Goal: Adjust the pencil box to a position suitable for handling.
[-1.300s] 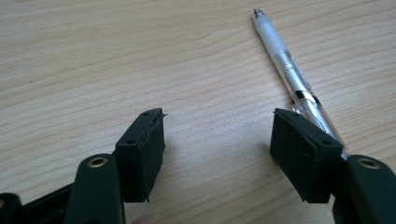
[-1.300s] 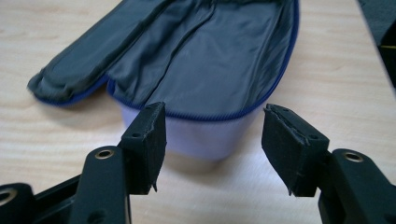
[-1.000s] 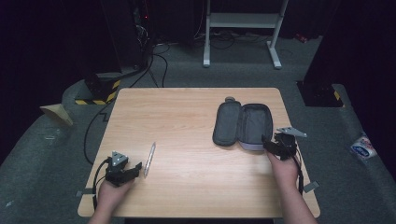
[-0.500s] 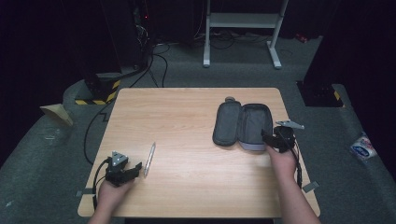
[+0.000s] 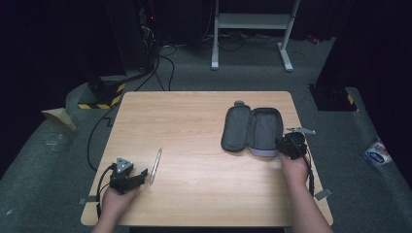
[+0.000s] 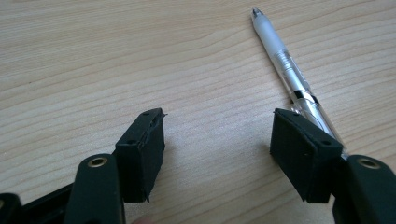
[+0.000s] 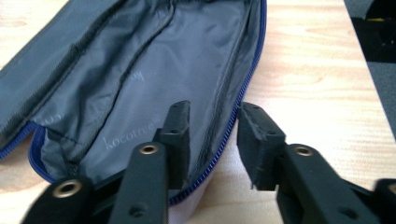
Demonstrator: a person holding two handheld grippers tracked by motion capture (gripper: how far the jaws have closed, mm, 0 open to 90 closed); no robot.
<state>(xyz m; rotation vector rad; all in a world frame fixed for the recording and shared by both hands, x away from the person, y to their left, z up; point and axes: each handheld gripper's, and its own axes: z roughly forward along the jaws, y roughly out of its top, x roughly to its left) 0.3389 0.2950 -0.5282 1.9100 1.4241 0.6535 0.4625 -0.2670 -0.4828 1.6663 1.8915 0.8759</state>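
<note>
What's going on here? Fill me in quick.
A person works at a wooden table with a gripper in each hand. The right gripper has just been closing its jaws astride the zipped edge of an open grey pencil case; the pads don't look pressed on it yet. The left gripper rests open beside a white pen, not holding it.

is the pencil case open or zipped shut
Open: the pencil case lies spread flat on the table, both halves apart, grey lining and unzipped blue zipper showing.
</note>
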